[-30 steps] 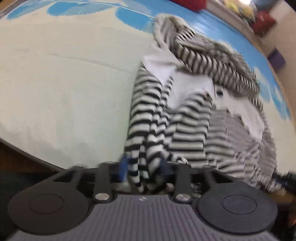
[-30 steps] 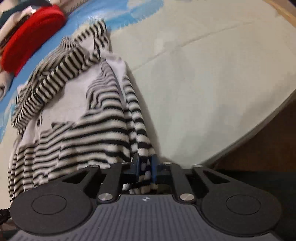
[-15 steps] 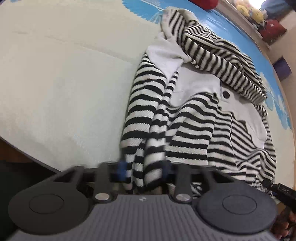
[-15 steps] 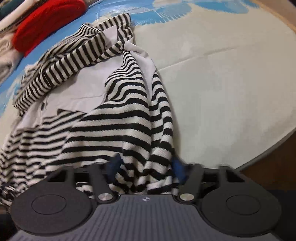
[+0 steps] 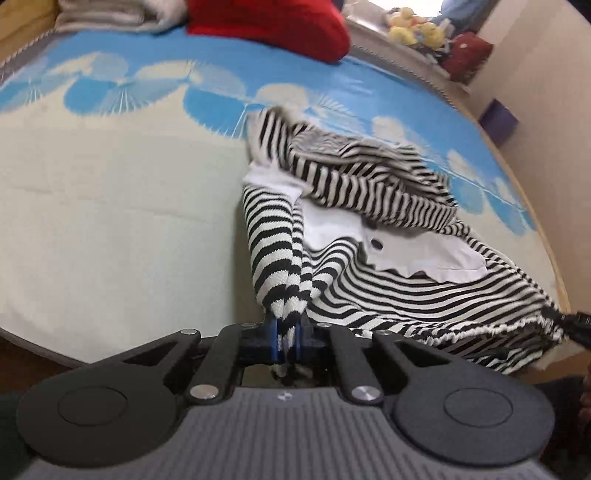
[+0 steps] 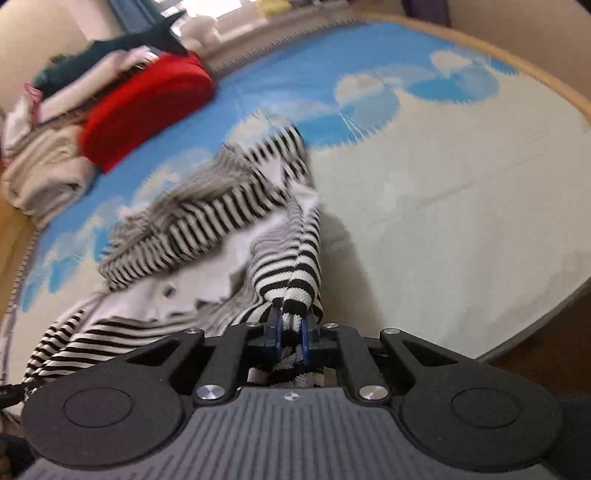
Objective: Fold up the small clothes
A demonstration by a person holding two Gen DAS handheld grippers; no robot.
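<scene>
Black-and-white striped knit top [image 5: 369,266] with white patches and a dark button lies on the blue-and-cream patterned bed cover [image 5: 110,206], near the front edge of the bed. I see its near hem bunched up and raised off the cover at 2 spots — 1 for each of my tools.

My left gripper [image 5: 286,338] has just been closing, and now its blue pads [image 5: 273,338] pinch a thick fold of the striped hem between them. The cloth runs up and away from the pads in a tight, rolled bunch. From there the hem stretches across to the right side of the left view, where a dark tip of my other tool [image 5: 576,325] shows at the edge.

My right gripper [image 6: 291,339] has also just been closing. Its blue pads [image 6: 277,338] squeeze another bunch of the same hem, and a bit of striped cloth hangs down behind them.

The far part of the top, with a loose sleeve folded over it, rests on the cover — that part looks blurry in the right view.

Behind it sits a red cushion [image 6: 144,107] beside a pile of pale folded cloth [image 6: 44,173]. Yellow soft toys [image 5: 417,27] sit on a ledge past the bed.
</scene>
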